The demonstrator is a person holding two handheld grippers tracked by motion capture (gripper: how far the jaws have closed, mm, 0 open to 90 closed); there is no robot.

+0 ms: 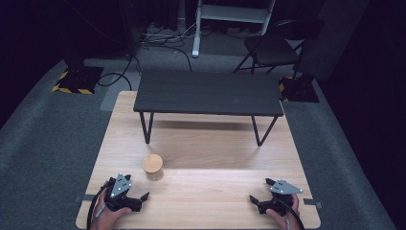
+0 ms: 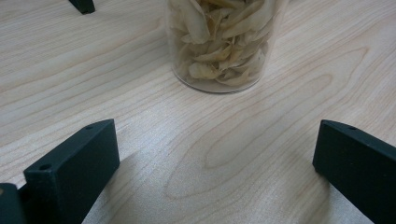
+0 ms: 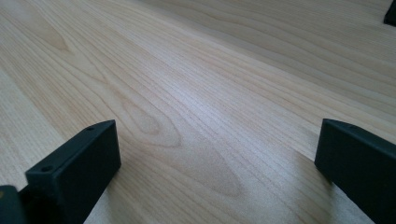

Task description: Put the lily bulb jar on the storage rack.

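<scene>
A clear jar with a round wooden lid stands upright on the light wooden table, left of centre. In the left gripper view the jar holds pale dried slices and stands a short way beyond the jaws. My left gripper rests near the table's front left, just below the jar, open with nothing between its jaws. My right gripper sits at the front right, open over bare wood.
A low black bench stands across the far half of the table on thin black legs. A folding chair and cables lie on the floor beyond. One bench foot shows left of the jar.
</scene>
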